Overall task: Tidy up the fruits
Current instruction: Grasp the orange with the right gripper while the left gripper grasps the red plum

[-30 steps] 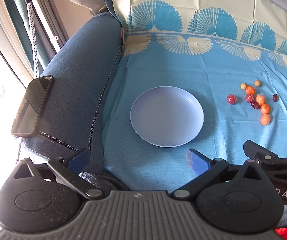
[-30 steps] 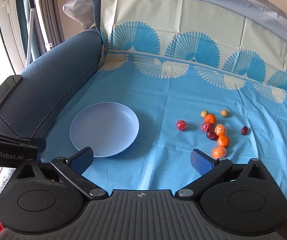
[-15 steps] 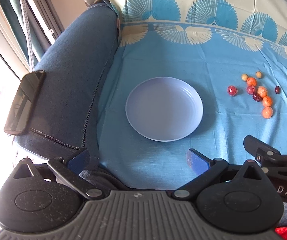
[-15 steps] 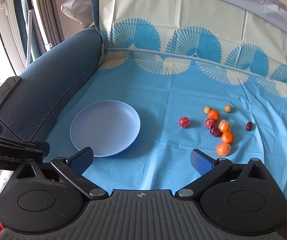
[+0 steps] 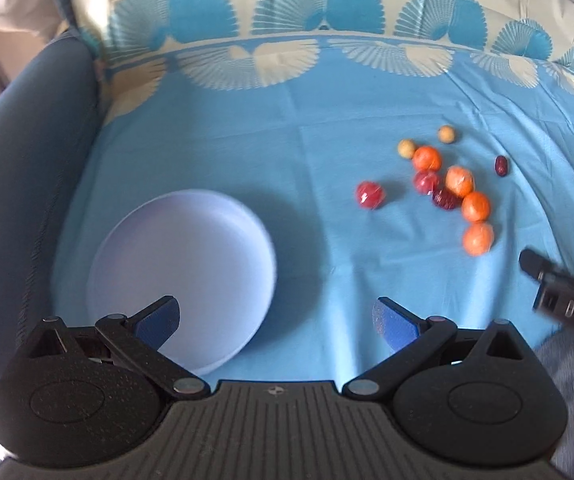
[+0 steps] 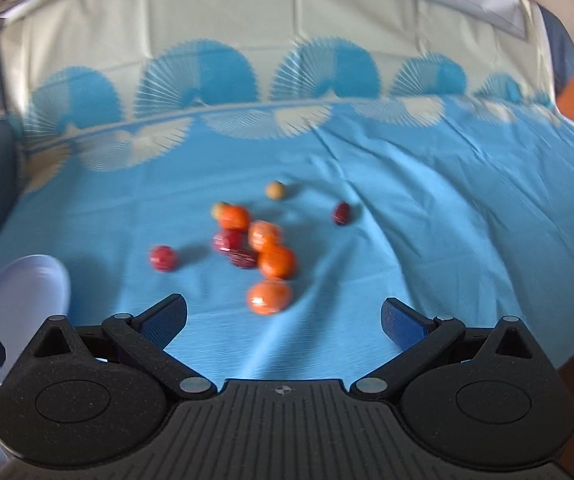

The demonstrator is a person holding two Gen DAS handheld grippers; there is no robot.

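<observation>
Blue patterned cloth [image 6: 427, 208] covers the couch seat and climbs the backrest, creased toward the right. On it sit the fruits [image 6: 255, 244]: 4 orange ones, 4 dark red and 2 tan, mostly bunched and touching, with 1 red fruit [image 6: 163, 258] apart on the left and another red and a tan one apart on the far side. At near left lies the plate [image 5: 207, 216], with nothing in it.

Both tools carry nothing. The right gripper [image 6: 283, 318] is spread wide, close to the nearest orange fruit [image 6: 269, 298]; the left gripper [image 5: 275, 316] is also wide, over the plate's near edge.

Risks, as I judge them: round fruits on soft cloth can roll if nudged, and closing on 1 in the bunch may knock its neighbours away. Creases may steer a rolling fruit. Blur suggests fast motion, which could spoil aim.

Open room lies between plate and fruits; the armrest [image 5: 15, 184] bounds the left.
</observation>
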